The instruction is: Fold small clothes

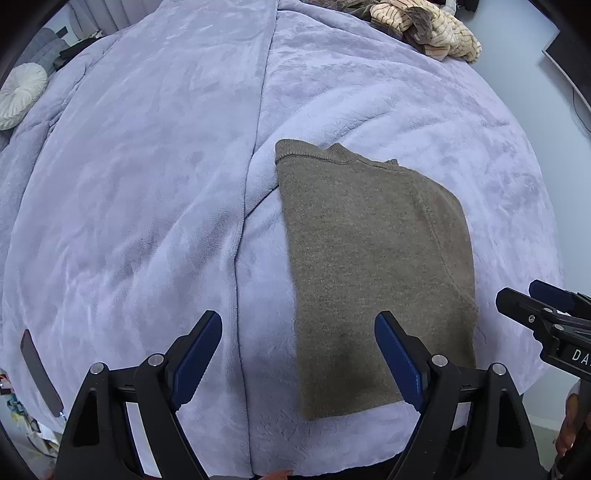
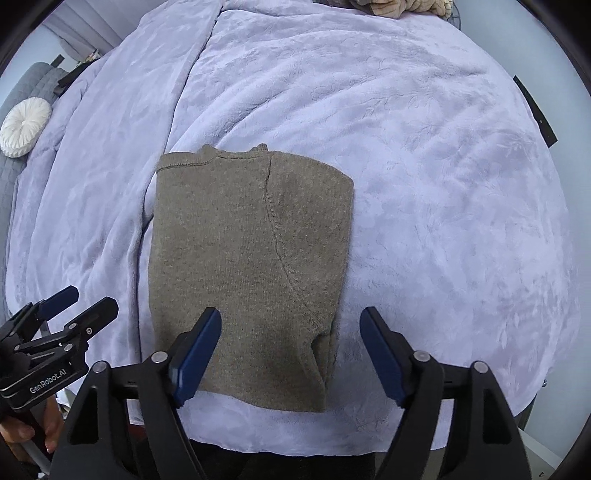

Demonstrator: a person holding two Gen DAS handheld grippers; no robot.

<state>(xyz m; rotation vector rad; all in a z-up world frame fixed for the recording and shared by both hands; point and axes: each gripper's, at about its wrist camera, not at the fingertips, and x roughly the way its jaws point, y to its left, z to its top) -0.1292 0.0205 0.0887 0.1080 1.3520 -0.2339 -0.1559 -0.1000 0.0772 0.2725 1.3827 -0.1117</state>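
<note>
A small olive-brown knit sweater lies folded into a long rectangle on a lilac fleece blanket, collar end away from me. It also shows in the right wrist view, where a sleeve seam curves down it. My left gripper is open and empty above the sweater's near left edge. My right gripper is open and empty above the sweater's near right edge. Each gripper shows at the edge of the other's view: the right one and the left one.
A pile of beige striped and brown clothes lies at the blanket's far end. A round white cushion sits at the far left. A dark flat bar lies on the blanket's near left edge. The bed's front edge runs just below the grippers.
</note>
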